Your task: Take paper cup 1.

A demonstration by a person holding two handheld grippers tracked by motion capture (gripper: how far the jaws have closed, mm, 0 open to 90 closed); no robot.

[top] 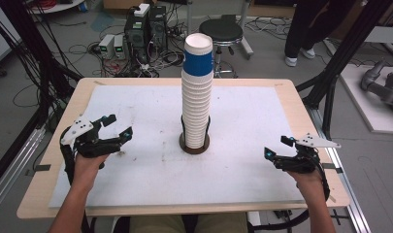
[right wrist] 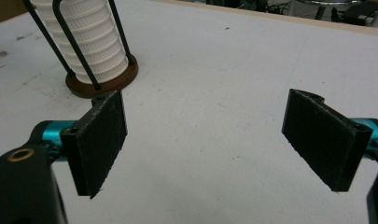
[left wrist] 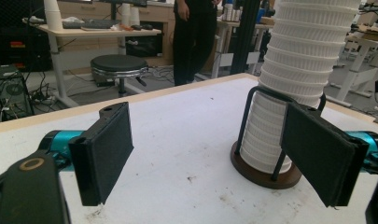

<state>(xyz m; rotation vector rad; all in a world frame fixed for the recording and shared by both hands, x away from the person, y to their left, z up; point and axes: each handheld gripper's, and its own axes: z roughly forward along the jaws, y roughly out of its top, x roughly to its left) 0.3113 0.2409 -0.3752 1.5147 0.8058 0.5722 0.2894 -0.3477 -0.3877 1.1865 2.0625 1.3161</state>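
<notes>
A tall stack of white paper cups (top: 197,99) is standing upright in a round brown holder (top: 193,144) with black wire uprights, sitting about mid-table on the white sheet (top: 150,165) covering the wooden table (top: 34,194). One cup near the top of the stack is wearing a blue sleeve (top: 198,62). The left gripper (top: 114,128) is hovering well to the left of the cup stack, jaws standing wide with nothing between them; in the left gripper view the stack (left wrist: 294,84) and holder (left wrist: 263,175) are sitting just beyond the right-hand jaw. The right gripper (top: 277,147) is hovering well to the right of the stack, jaws also spread wide and empty; in the right gripper view the holder (right wrist: 101,84) is lying beyond the left-hand jaw, apart from it. A black stool (top: 221,31) is standing on the floor behind the stack, past the table edge.
</notes>
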